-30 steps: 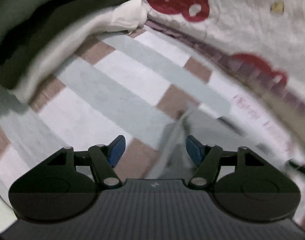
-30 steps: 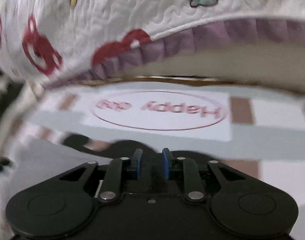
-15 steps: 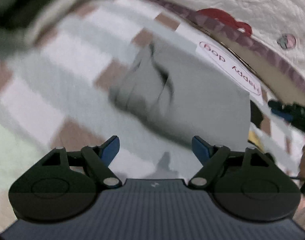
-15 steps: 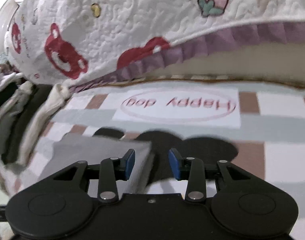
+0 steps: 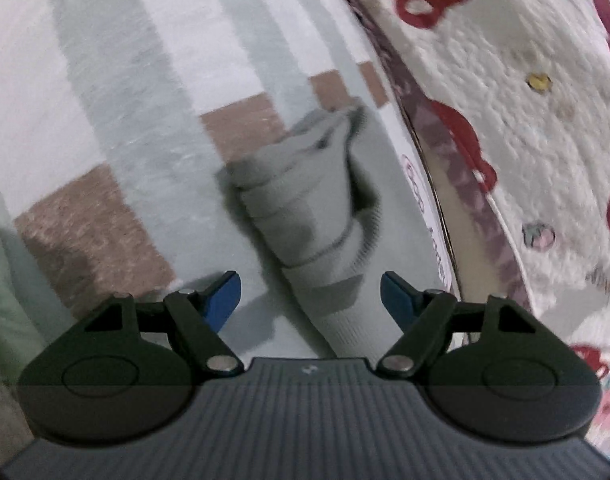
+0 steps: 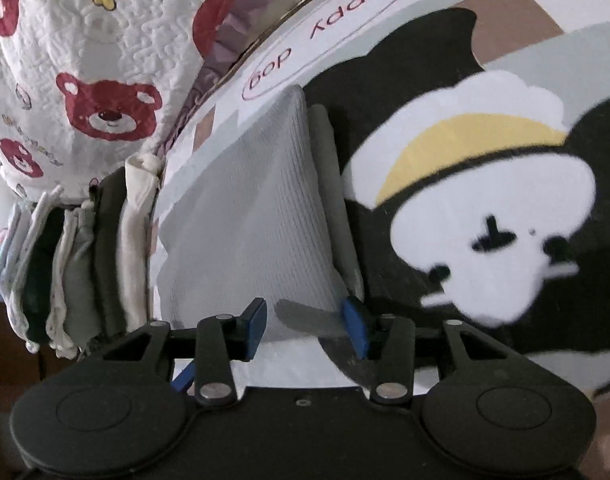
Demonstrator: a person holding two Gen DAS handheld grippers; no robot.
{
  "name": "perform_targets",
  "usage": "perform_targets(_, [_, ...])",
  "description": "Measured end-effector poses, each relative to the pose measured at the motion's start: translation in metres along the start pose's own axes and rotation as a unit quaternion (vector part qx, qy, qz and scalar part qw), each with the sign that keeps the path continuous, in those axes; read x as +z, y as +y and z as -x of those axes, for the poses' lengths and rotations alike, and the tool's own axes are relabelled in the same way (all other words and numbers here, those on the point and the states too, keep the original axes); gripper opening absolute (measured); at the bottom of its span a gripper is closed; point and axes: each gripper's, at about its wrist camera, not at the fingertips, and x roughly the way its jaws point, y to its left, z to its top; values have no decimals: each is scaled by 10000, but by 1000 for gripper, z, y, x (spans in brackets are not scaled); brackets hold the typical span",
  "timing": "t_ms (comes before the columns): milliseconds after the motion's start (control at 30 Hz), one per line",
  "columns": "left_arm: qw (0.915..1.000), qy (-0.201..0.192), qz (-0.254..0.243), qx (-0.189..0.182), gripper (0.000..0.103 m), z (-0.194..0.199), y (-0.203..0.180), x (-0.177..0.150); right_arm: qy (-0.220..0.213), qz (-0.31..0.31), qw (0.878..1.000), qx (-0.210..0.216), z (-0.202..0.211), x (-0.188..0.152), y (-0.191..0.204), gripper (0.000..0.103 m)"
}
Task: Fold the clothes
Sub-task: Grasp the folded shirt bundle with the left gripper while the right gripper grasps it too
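Note:
A grey knit garment (image 5: 305,208) lies bunched on the checked blanket (image 5: 117,92) in the left wrist view, reaching down between the fingers. My left gripper (image 5: 310,296) is open just over its near end, not gripping it. In the right wrist view the same grey garment (image 6: 249,220) lies flatter, with a folded edge along its right side. My right gripper (image 6: 304,322) is open over the garment's near edge, its fingers either side of the cloth.
A white quilt with red bears (image 6: 65,52) rises along the far side, also in the left wrist view (image 5: 525,92). A stack of folded clothes (image 6: 77,264) stands at the left. The blanket shows a black-and-white cartoon print (image 6: 485,216) and "Happy dog" lettering (image 6: 337,24).
The right gripper has opened from shut and swung down over the grey garment. The left gripper has stayed open and moved closer to the garment's bunched end.

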Motion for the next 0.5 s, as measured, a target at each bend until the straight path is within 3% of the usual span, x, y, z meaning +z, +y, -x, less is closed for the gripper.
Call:
perform_targets(167, [9994,-181,-277,32,77,-1,-3,17,251,-581,9977,229,-7,-17,-15,49])
perform_targets(233, [9989,-305,-363,-13,77,-1,0,27,97,-631,9977,209,-13,-19,-17,47])
perform_targets(300, [9989,-372,-216,-163,77,0,6,30,-470,-816,9951,314,-16,-20,-18,47])
perform_targets(467, [9979,-468,-35,-435,74,1,14,33,-1165,-927,9872,581,-25,-29,-17,52])
perform_targets(500, [9981,-411,-111,-434,60,-2,11,31,-1236,-857,9871,542,-25,-29,-15,52])
